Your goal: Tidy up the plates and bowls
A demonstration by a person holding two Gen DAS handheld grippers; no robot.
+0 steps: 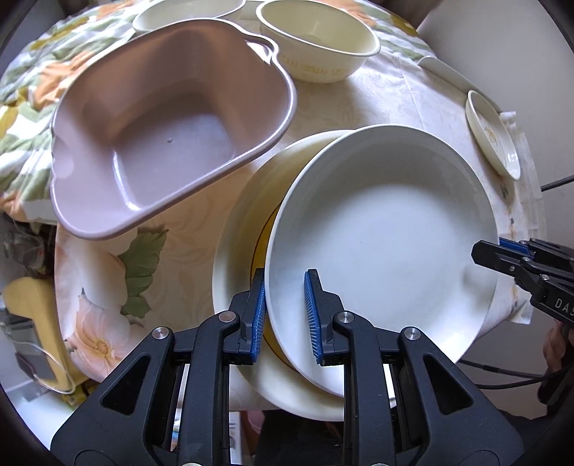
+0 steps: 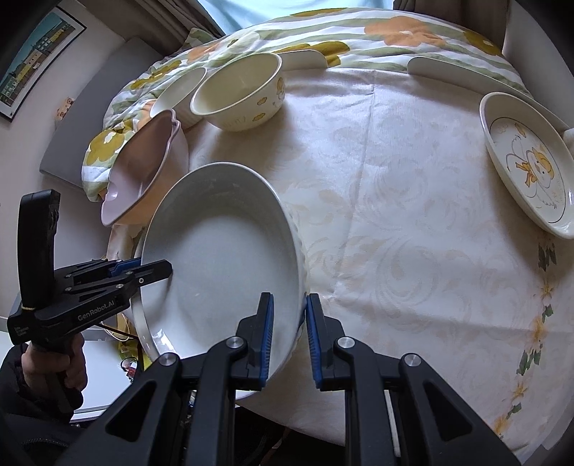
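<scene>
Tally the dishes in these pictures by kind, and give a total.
Bowls: 3 – pink bowl, patterned bowl, plain bowl.
Plates: 3 – white plate, cream plate beneath it, duck plate.
Partly seen white dishes: 2 – far dish, right dish.
Total: 8.

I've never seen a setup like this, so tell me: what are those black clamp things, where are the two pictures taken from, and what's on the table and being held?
Those are hand-held two-finger grippers with blue pads, one in each of a person's hands; no robot arm. Each picture comes from a fisheye camera on one gripper, looking along its fingers.

In the left-hand view, the left gripper straddles the rim of a large white ceramic plate, which sits tilted over a cream plate. In the right-hand view, the right gripper straddles the opposite rim.

Also on the floral tablecloth: a mauve plastic basin, a cream bowl with yellow motifs, and a small cartoon-chick dish.
</scene>
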